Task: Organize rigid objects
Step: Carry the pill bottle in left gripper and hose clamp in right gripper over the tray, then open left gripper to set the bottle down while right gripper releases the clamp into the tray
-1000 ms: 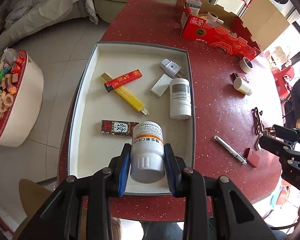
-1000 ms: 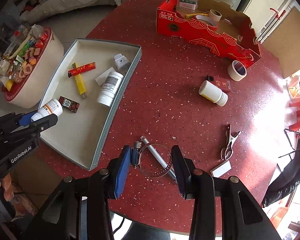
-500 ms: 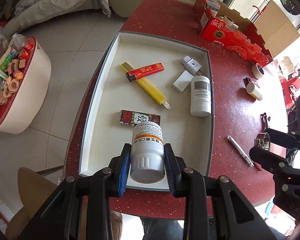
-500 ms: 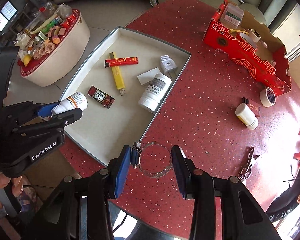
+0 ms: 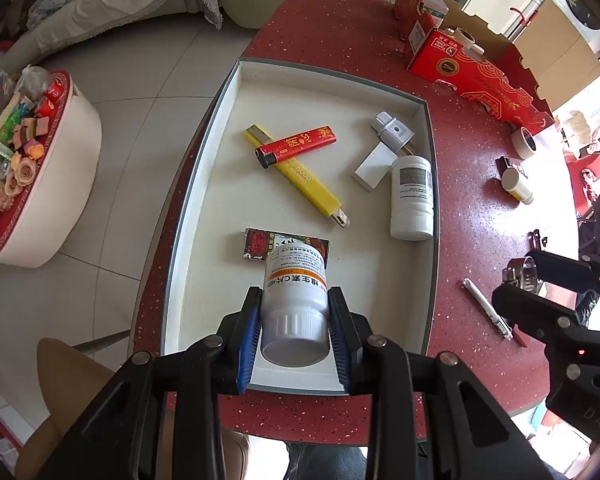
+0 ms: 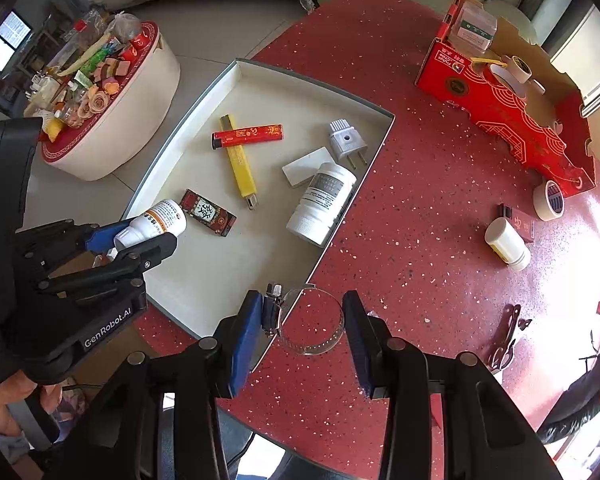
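Both hands have drifted over the tray (image 5: pixel 204 184) | our left gripper (image 5: pixel 294 330) jaws clamp the vitamin bottle (image 5: pixel 296 292) above its near end | right gripper (image 6: pixel 300 322) jaws pinch the hose clamp (image 6: pixel 312 320) at the tray's edge | next, we judge: release both inside.

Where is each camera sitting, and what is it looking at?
Left wrist: rides the left gripper, looking down at its orange-label bottle over the tray.
Right wrist: rides the right gripper, looking down at its metal hose clamp; a hand shows.
Both share the tray and its white bottle.
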`<state>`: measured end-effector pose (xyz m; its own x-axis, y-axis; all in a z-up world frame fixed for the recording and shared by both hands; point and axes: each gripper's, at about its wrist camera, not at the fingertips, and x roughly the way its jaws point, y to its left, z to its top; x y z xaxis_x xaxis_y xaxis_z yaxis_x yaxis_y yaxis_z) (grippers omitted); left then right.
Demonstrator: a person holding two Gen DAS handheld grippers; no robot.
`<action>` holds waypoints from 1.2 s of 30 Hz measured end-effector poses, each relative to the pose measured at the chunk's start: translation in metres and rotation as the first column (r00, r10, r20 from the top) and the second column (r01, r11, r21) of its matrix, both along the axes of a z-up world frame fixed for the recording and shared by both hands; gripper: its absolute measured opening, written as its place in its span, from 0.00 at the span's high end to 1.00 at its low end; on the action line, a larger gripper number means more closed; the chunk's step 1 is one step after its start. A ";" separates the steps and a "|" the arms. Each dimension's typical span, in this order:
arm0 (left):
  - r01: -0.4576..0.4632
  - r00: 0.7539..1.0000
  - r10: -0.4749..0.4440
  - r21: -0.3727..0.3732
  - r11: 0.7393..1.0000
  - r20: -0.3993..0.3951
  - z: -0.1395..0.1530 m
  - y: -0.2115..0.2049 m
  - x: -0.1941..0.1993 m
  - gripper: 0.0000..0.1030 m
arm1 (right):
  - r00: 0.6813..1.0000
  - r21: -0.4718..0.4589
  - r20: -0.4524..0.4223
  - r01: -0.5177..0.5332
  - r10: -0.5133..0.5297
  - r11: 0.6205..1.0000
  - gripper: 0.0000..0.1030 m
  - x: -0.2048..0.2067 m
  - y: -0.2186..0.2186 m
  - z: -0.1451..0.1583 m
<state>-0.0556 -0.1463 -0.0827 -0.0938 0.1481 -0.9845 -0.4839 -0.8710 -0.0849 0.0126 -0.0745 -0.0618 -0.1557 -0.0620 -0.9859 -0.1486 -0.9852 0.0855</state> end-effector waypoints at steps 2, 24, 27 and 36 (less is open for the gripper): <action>-0.001 1.000 0.001 0.002 1.000 0.000 0.000 0.001 -0.002 0.66 | 1.000 -0.007 -0.002 0.005 -0.005 1.000 0.58 -0.006 0.000 0.000; -0.028 1.000 0.028 -0.045 0.999 -0.007 -0.021 0.037 -0.064 0.66 | 0.993 -0.075 0.027 0.119 -0.118 0.990 0.59 -0.094 0.034 -0.021; -0.039 0.999 0.039 -0.060 0.997 -0.001 -0.027 0.038 -0.070 0.66 | 0.995 -0.062 0.025 0.100 -0.099 0.993 0.59 -0.104 0.032 -0.024; -0.067 0.998 0.069 -0.074 0.995 0.012 -0.034 0.036 -0.078 0.66 | 0.998 -0.045 0.020 0.058 -0.057 0.997 0.62 -0.124 0.027 -0.030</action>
